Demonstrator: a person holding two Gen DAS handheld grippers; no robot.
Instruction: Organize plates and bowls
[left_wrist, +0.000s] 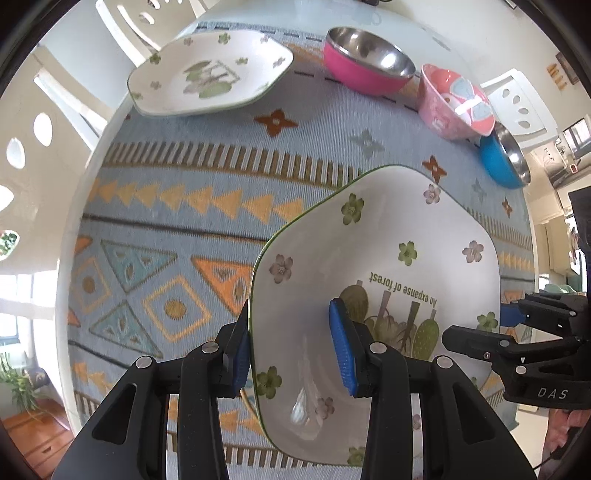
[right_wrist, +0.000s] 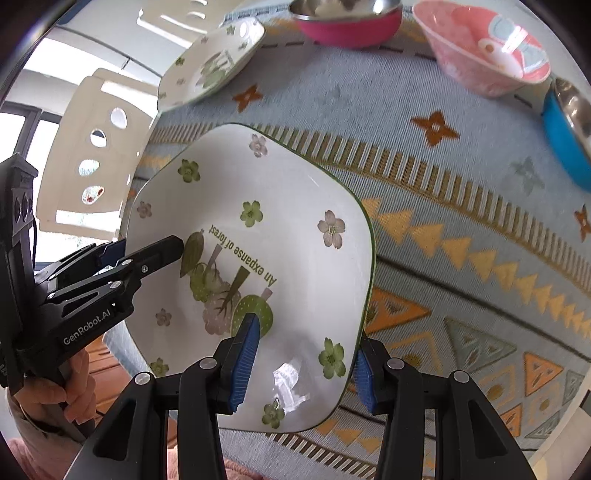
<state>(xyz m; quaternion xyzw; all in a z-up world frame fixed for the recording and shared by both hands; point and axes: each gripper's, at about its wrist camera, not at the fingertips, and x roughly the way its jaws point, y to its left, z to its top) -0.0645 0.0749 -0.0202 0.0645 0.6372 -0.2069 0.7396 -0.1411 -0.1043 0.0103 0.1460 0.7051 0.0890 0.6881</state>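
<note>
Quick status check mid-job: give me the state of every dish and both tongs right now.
Near plate: tilted, lifted at one side, rim straddled by both tongs.
Far plate: flat on the tablecloth, untouched.
Pink steel bowl: upright, empty.
Pink patterned bowl: upright, empty.
Blue steel bowl: upright; inside barely visible.
Left tongs: around the plate's left rim, pads not fully closed.
Right tongs: around the plate's right rim, likewise.

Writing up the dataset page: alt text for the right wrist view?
Both grippers, right and left, straddle opposite edges of a white flowered plate above a patterned tablecloth. Behind sit a matching plate and three bowls: pink steel, pink patterned, blue.
</note>
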